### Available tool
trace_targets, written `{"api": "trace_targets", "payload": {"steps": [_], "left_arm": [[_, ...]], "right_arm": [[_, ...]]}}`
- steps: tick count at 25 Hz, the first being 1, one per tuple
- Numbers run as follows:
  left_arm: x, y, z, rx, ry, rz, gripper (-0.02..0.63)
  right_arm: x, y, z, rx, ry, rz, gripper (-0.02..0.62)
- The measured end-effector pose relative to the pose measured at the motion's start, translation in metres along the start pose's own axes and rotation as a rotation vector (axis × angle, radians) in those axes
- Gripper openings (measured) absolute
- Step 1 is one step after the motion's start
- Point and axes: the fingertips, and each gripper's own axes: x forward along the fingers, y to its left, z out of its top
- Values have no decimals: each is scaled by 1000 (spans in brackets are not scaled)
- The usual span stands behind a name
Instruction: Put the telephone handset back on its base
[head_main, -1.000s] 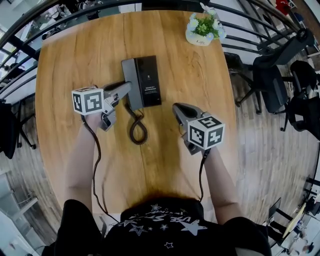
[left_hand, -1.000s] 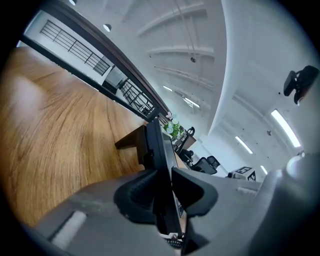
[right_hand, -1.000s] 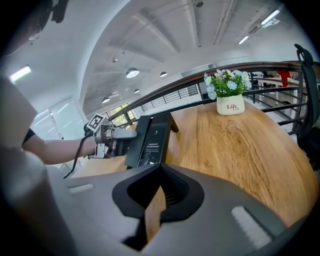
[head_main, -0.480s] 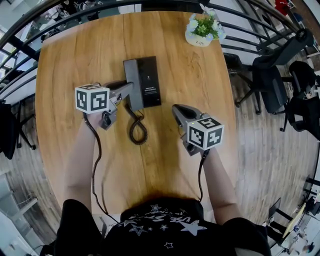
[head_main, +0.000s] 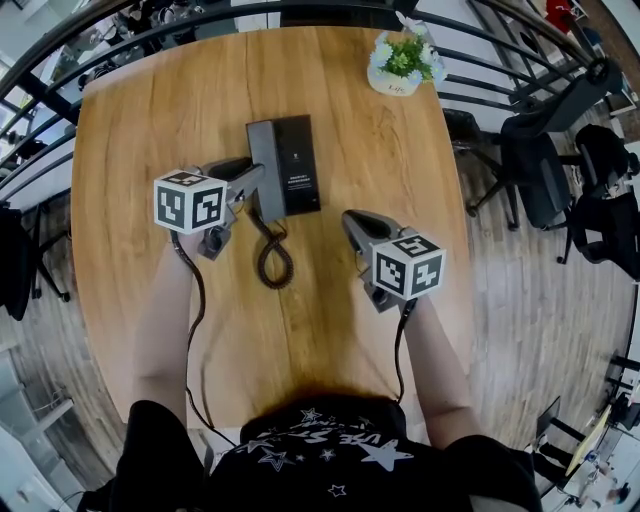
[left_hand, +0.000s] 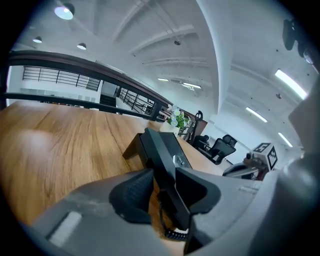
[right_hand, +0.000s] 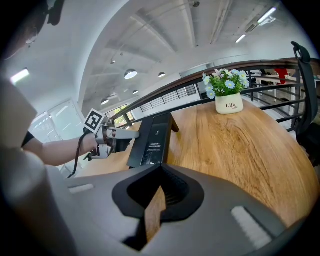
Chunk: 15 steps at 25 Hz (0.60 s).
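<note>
A black telephone base (head_main: 300, 165) sits on the wooden table, and the black handset (head_main: 265, 165) lies along its left side. A coiled cord (head_main: 275, 255) runs from the phone toward me. My left gripper (head_main: 254, 181) reaches the near end of the handset (left_hand: 161, 150). Its jaws are opening, the handset stands between them, and wood shows between the left pad (left_hand: 132, 192) and the handset. My right gripper (head_main: 350, 220) hovers to the right of the cord, shut with nothing in it (right_hand: 160, 170). The right gripper view shows the phone (right_hand: 155, 137) and the left gripper (right_hand: 120, 135) beyond.
A white pot of flowers (head_main: 403, 60) stands at the table's far right corner. A dark railing (head_main: 500, 40) curves round the far and right sides of the table (head_main: 150, 110). Office chairs (head_main: 545, 170) stand on the floor to the right.
The left gripper's marker cube has drifted slightly right and toward the phone. The handset stays on the base. The right gripper has barely moved.
</note>
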Motion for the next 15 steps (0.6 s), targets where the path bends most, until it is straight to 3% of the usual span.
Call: {"api": "trace_targets", "payload": {"steps": [8, 15], "left_arm": [[-19, 1, -4, -89, -45, 12, 147], [-64, -38, -21, -100, -86, 12, 147]], "right_arm": [[-6, 9, 4, -13, -7, 4, 0], [-32, 38, 18, -58, -45, 29, 0]]}}
